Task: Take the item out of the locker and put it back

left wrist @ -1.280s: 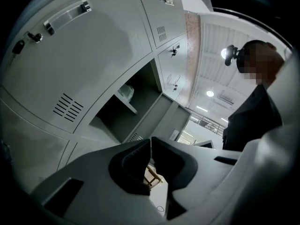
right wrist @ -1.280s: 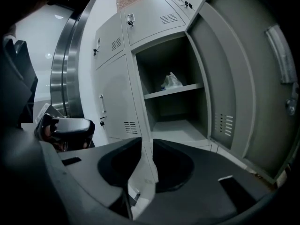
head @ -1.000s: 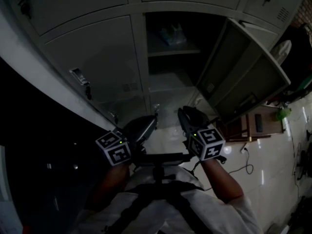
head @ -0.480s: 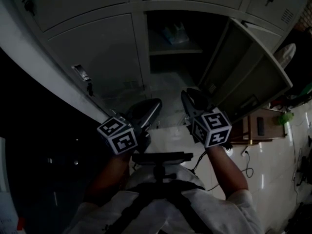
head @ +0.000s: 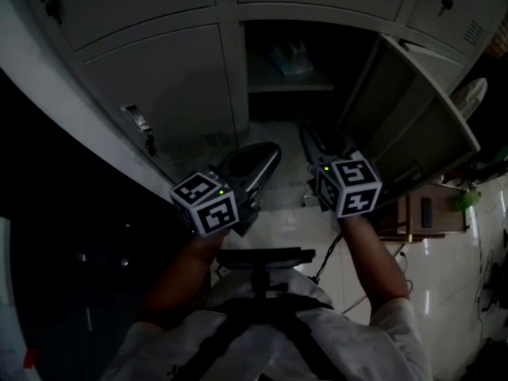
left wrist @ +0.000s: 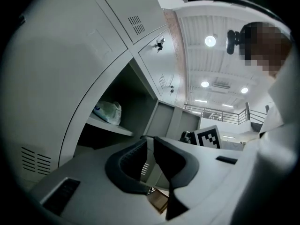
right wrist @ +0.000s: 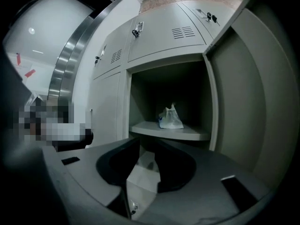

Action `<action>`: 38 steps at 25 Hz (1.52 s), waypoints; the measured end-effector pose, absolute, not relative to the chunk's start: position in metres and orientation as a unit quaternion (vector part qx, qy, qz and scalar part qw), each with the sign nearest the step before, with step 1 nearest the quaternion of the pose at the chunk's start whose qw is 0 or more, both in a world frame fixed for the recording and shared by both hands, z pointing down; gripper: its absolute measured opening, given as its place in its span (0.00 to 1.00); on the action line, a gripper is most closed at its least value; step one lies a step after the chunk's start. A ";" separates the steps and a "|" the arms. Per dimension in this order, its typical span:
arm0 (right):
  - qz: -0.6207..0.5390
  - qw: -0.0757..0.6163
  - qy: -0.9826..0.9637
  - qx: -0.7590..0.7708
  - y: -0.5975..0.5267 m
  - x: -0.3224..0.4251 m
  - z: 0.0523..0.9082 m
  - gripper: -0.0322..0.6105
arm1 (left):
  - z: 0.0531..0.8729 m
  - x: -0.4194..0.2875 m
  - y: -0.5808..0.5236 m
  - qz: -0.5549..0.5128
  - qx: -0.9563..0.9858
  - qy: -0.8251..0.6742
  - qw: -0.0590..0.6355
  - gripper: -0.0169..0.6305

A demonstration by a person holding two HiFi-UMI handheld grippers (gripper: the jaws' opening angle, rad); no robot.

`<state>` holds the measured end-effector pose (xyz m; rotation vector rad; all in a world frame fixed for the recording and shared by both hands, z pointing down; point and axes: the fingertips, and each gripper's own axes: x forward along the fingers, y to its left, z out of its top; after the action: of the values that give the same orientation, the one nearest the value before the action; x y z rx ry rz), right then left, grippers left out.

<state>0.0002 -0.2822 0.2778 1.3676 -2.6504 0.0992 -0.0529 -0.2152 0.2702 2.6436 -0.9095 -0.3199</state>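
plastic bag [right wrist: 170, 118] on open locker shelf [right wrist: 180, 133]

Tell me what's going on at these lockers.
A person with two grippers stands before the open locker. The plastic bag sits untouched on its shelf. The left gripper and right gripper are both empty, short of the shelf; the right one's jaws have just been opening, nothing between them.

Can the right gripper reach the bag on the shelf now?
Probably yes: the locker door stands open, nothing blocks the right gripper from the bag; its empty jaws have just been opening.
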 end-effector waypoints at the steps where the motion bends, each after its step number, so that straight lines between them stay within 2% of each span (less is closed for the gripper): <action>1: 0.029 0.077 -0.885 0.459 -0.287 0.000 0.273 0.24 | 0.268 -0.051 -0.218 -0.111 0.927 -0.320 0.160 0.10; 8: -0.003 0.068 -0.880 0.470 -0.321 -0.005 0.243 0.30 | 0.254 -0.053 -0.238 -0.112 0.924 -0.338 0.142 0.13; 19: -0.033 0.094 -0.870 0.483 -0.378 -0.015 0.220 0.31 | 0.235 -0.046 -0.265 -0.116 0.923 -0.346 0.126 0.17; 26: -0.031 0.112 -0.861 0.496 -0.412 -0.019 0.218 0.38 | 0.230 -0.042 -0.282 -0.110 0.922 -0.350 0.124 0.17; 30: -0.015 0.120 -0.859 0.497 -0.433 -0.023 0.218 0.46 | 0.228 -0.041 -0.288 -0.107 0.922 -0.351 0.127 0.17; 38: -0.005 0.144 -0.860 0.490 -0.469 -0.041 0.215 0.47 | 0.228 -0.044 -0.297 -0.113 0.919 -0.355 0.130 0.17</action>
<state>-0.0412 -0.4693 0.2150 1.4115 -2.4797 -0.0147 -0.0440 -0.2968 0.2283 2.6701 -1.0330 -0.3287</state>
